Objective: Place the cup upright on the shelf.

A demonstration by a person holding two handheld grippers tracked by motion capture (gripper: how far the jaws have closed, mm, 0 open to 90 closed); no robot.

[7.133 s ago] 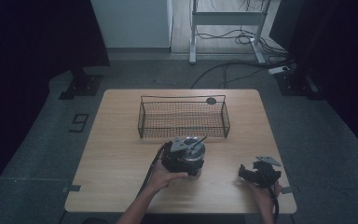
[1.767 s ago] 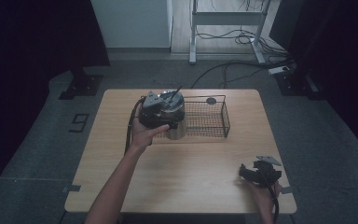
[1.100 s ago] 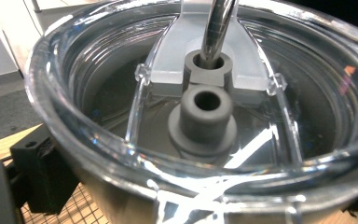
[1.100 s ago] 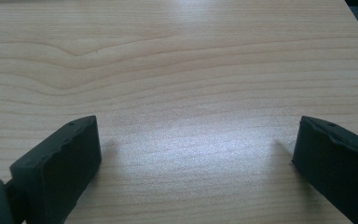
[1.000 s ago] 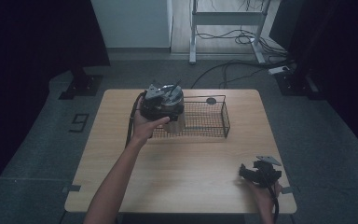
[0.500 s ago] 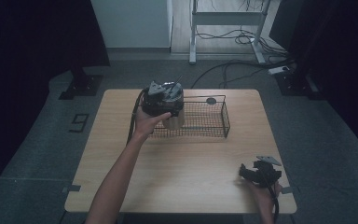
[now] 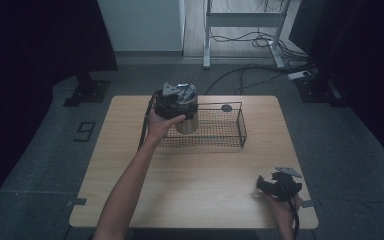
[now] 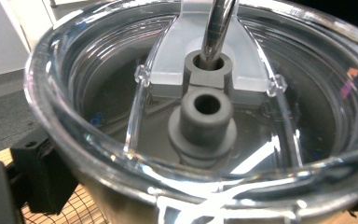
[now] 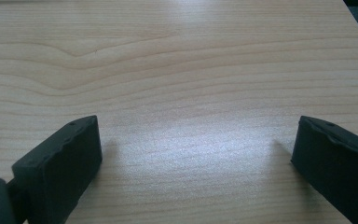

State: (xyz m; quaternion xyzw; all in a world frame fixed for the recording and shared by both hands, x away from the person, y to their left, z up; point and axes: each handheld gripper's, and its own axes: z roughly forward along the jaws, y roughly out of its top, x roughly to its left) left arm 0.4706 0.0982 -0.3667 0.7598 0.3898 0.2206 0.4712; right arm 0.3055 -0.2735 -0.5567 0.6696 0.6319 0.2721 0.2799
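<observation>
A steel tumbler (image 7: pixel 186 124) with a clear lid (image 8: pixel 205 121) and a metal straw (image 8: pixel 219 23) is upright at the left end of the wire basket (image 7: pixel 220 136). My left gripper (image 7: pixel 179 106) is shut on its upper part. One of its black fingers (image 8: pixel 39 170) presses the tumbler's side. Whether the tumbler's base touches the basket floor is hidden. My right gripper (image 7: pixel 274 186) rests open near the table's front right corner, and in the right gripper view the gripper (image 9: pixel 196 163) has only bare wood between its jaws.
A small black disc (image 7: pixel 226 108) lies at the basket's far right corner. Basket mesh (image 8: pixel 81 210) shows below the tumbler. The wooden table (image 7: pixel 200 180) has bare wood in front of the basket. Cables (image 7: pixel 240 75) and stand legs lie on the floor beyond the table.
My left gripper has carried the tumbler from the middle of the table up to the basket's left end, drifting slightly farther and rightward in the last second. The right gripper has stayed still.
</observation>
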